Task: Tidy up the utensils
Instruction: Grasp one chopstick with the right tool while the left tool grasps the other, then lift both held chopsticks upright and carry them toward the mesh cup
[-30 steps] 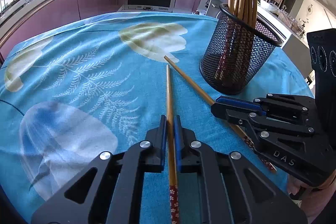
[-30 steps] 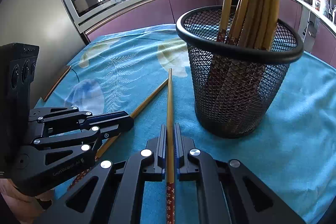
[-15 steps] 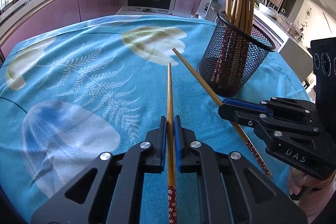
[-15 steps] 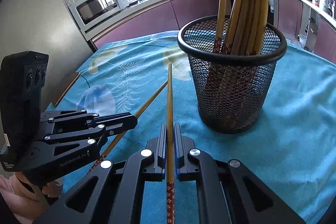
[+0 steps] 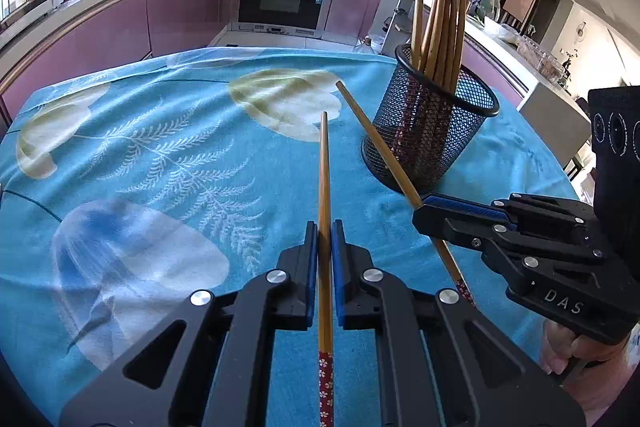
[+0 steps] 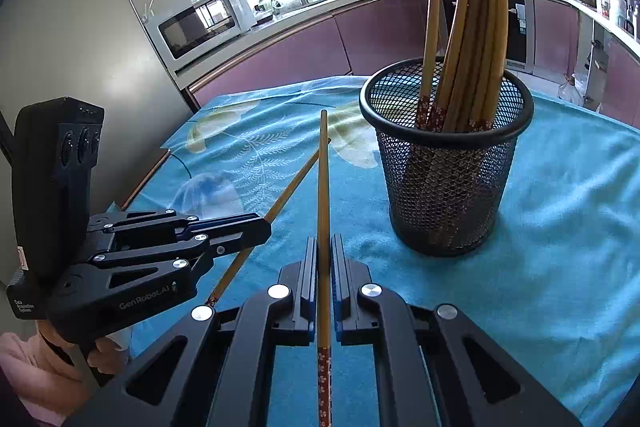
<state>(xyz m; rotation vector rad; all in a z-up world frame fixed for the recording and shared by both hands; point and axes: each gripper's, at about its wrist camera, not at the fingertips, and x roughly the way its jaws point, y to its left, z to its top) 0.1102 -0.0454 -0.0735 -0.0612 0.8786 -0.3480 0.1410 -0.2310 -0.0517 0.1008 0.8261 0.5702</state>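
Bamboo chopsticks, one in each gripper: the left gripper (image 5: pixel 325 239) has its jaws clenched on a chopstick (image 5: pixel 324 167), and the right gripper (image 6: pixel 325 255) grips another chopstick (image 6: pixel 323 179). Both sticks hang above the blue-clothed desk (image 5: pixel 160 155), near the black mesh holder (image 6: pixel 446 163) already full of chopsticks. To do this well, I'd say: lift each tip clear above the rim, tilt upright, then release one at a time.

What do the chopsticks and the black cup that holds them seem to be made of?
Chopsticks: probably bamboo or wood, with a smooth tan finish and fine straight grain; the thick ends carry a red flowered coating or wrap. Cup: most likely metal mesh painted black, since the cloth shows through its diamond holes, with a solid rounded rim. Plastic cannot be ruled out.
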